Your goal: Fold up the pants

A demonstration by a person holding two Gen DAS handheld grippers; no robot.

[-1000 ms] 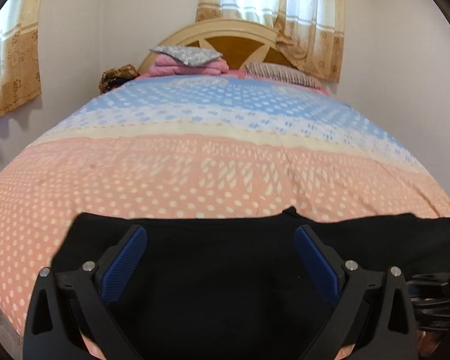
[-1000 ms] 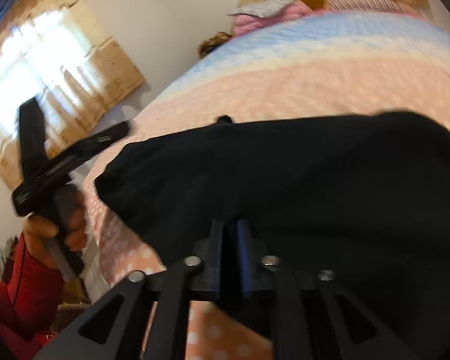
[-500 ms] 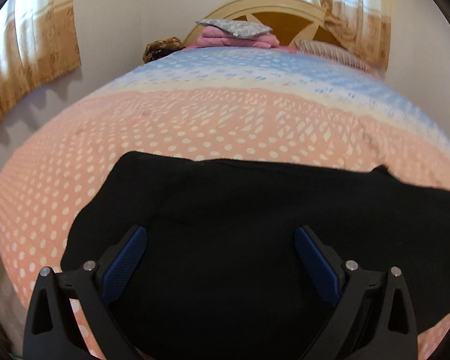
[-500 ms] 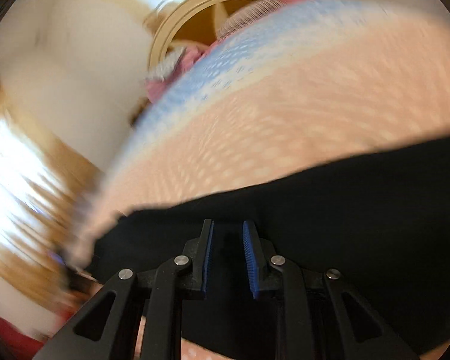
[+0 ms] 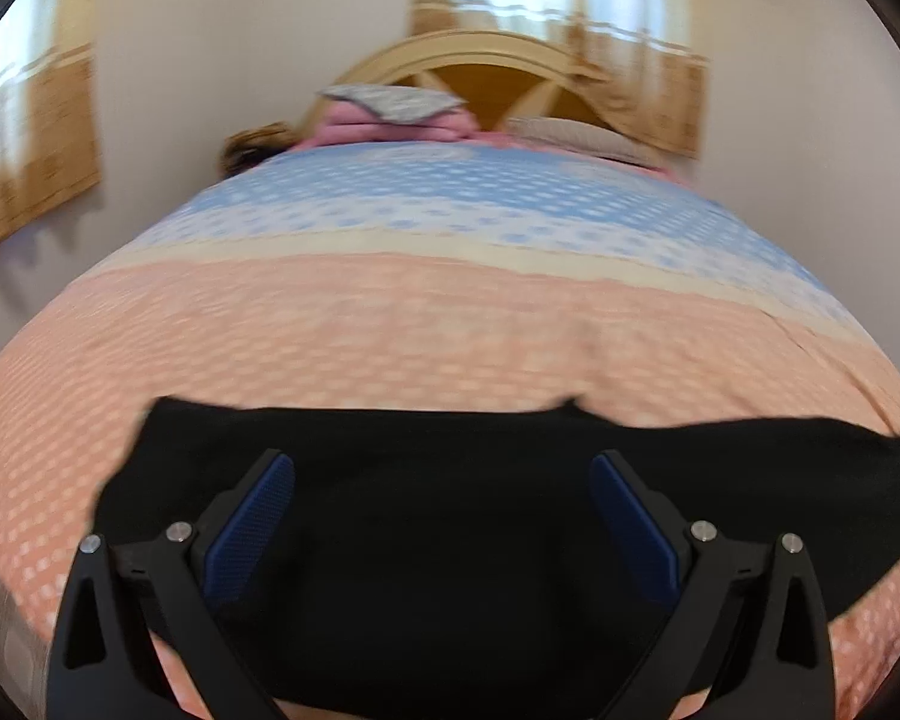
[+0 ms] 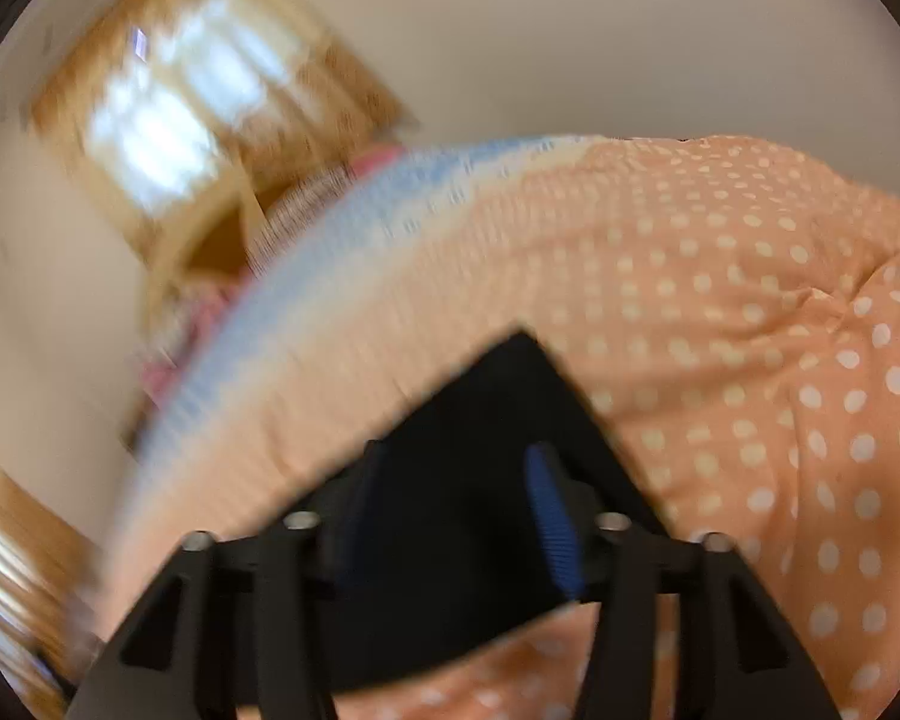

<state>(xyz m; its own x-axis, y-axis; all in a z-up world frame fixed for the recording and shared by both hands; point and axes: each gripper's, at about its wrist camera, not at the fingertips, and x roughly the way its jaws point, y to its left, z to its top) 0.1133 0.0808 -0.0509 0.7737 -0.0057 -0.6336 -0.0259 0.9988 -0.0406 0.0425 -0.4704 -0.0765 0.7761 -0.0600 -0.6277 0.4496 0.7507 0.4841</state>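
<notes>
Right claw [image 6: 456, 498] hovers low over a corner of the black pants [image 6: 480, 480], its jaws opening, with dark cloth lying between and below the blue pads [image 6: 555, 522]; the blurred picture does not show the pads pressing on it, so it reads as released. Left claw [image 5: 444, 510] is spread wide and empty, poised above the near middle of the pants [image 5: 450, 540], gripping nothing. The pants lie flat on the near part of a bed [image 5: 390, 330] covered in peach dotted cloth, with blue bands and pillows [image 5: 390, 102] farther off by the headboard. Their long axis runs left to right across the near edge of the bed. Both claws sit directly over the garment, the right at its end corner, the left nearer its centre, probably best placed for the coming fold.
</notes>
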